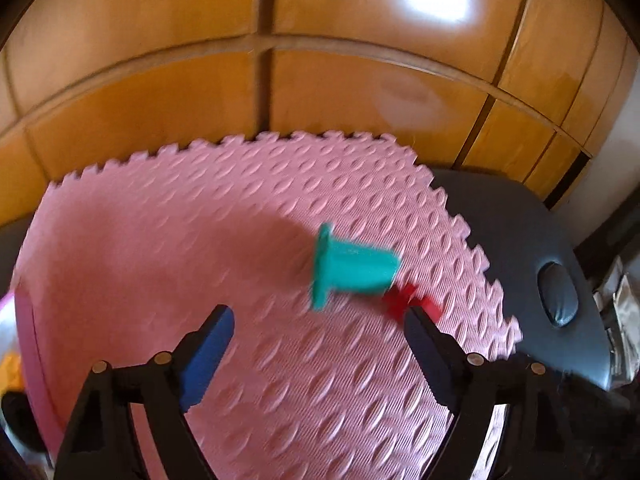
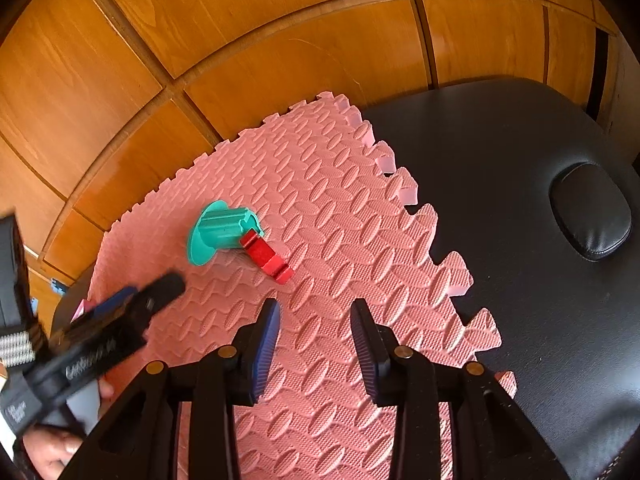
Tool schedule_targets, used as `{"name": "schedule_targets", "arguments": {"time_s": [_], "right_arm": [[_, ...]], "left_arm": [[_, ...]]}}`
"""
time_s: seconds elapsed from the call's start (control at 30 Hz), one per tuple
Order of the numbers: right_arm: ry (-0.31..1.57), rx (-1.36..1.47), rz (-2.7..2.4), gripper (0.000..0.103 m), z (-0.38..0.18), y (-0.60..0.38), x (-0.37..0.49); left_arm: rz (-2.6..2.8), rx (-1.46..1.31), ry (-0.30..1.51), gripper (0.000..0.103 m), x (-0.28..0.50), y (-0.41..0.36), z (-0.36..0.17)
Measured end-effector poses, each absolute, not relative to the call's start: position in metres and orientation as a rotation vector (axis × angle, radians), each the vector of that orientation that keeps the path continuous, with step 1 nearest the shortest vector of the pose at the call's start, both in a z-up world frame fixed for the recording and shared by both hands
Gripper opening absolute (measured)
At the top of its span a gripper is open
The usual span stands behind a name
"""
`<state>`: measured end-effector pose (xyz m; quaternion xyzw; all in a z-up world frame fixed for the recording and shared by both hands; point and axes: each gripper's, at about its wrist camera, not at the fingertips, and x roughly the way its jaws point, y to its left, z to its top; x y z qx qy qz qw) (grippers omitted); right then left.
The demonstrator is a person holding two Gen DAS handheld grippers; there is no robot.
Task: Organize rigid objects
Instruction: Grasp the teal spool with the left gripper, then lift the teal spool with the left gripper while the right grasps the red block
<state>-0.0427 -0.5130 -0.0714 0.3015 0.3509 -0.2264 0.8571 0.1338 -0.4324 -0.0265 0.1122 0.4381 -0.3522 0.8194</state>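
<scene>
A teal plastic spool (image 2: 218, 234) with a wide round flange at one end is seen lying on its side, flange to the left and ribbed barrel pointing right. A small red metal bracket (image 2: 266, 258) is laid flat just beside the barrel's open end, apparently touching it, and angled toward the near right.

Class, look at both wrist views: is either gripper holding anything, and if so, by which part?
Nothing is held. The left gripper and right gripper both have bare mat between their fingers; the teal spool and red piece lie on the pink mat.
</scene>
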Motion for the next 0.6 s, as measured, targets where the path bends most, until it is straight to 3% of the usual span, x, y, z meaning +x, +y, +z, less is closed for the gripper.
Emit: {"name": "schedule_targets", "arguments": {"time_s": [0.33,0.37,0.4,0.43,0.6], "right_arm": [[0.743,0.665,-0.460,0.037,-0.075,-0.515,-0.043],[0.744,0.667,-0.461,0.037,-0.075,-0.515,-0.043],[0.745,0.668,-0.461,0.037,-0.075,-0.515,-0.043],[0.748,0.669,-0.462,0.037,-0.076,-0.515,-0.042],[0.756,0.667,-0.470,0.037,-0.078,-0.515,-0.041]], "left_arm": [[-0.779,0.380,0.984,0.089,0.155,-0.499,-0.057],[-0.779,0.367,1.007,0.086,0.160,-0.499,-0.061],[-0.783,0.349,1.033,0.072,0.166,-0.499,-0.065],[-0.794,0.329,1.070,0.065,0.171,-0.498,-0.069],[-0.821,0.253,1.068,0.059,0.172,-0.482,-0.060]]}}
